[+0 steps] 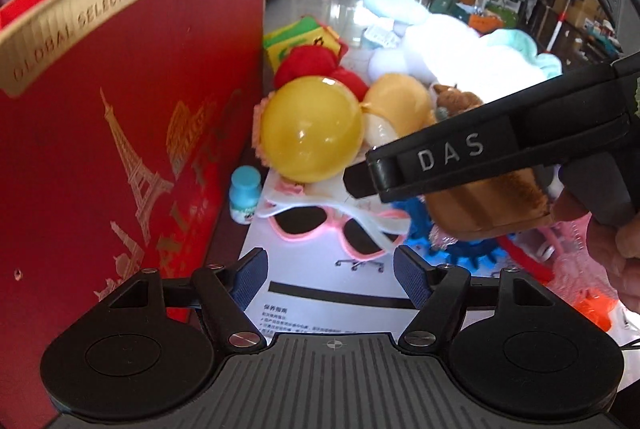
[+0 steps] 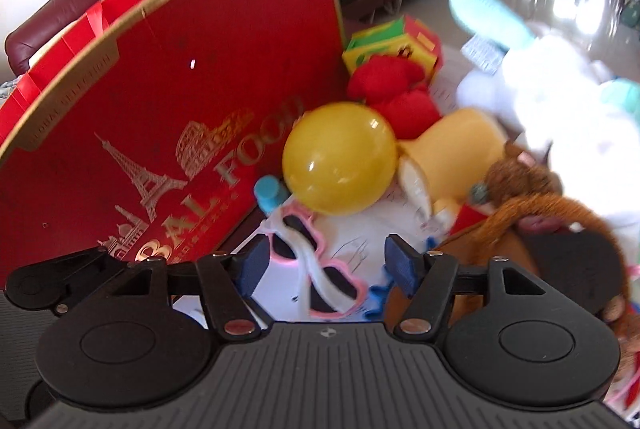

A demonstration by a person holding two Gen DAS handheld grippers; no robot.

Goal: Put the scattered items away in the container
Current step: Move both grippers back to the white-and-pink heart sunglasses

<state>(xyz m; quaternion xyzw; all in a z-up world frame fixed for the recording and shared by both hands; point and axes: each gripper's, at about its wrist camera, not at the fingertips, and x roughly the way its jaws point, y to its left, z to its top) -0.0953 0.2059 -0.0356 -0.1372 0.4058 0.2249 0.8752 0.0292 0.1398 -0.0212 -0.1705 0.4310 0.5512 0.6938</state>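
**Both grippers above the scattered toys beside the red box**

Left wrist view: the left gripper point(image 1: 328, 271) has its jaws spread apart with nothing between them, over a white printed sheet point(image 1: 320, 309) that carries the toys. The red box point(image 1: 132, 133), upright and printed with gold towers, runs along the sheet's left edge. A small blue-capped bottle point(image 1: 245, 195) stands at the foot of the box. Pink heart-shaped sunglasses point(image 1: 304, 225) lie near the middle of the sheet, just ahead of the jaws, with a yellow ball point(image 1: 314, 129) behind them. Red plush point(image 1: 312, 63) and a striped cube point(image 1: 304, 37) lie toward the far edge, white plush point(image 1: 452, 57) toward the far right. A blue toothed toy point(image 1: 472, 257) lies at the right. The right gripper point(image 1: 360, 181) enters from the right, above a brown plush point(image 1: 480, 205); a hand point(image 1: 612, 241) holds it.

Right wrist view: the right gripper point(image 2: 322, 265) is released, its pads apart and gripping nothing, with the sunglasses point(image 2: 320, 281) directly below the gap. The brown plush point(image 2: 520, 213) lies just beside its right finger. The ball point(image 2: 340, 159) touches the box point(image 2: 168, 117).
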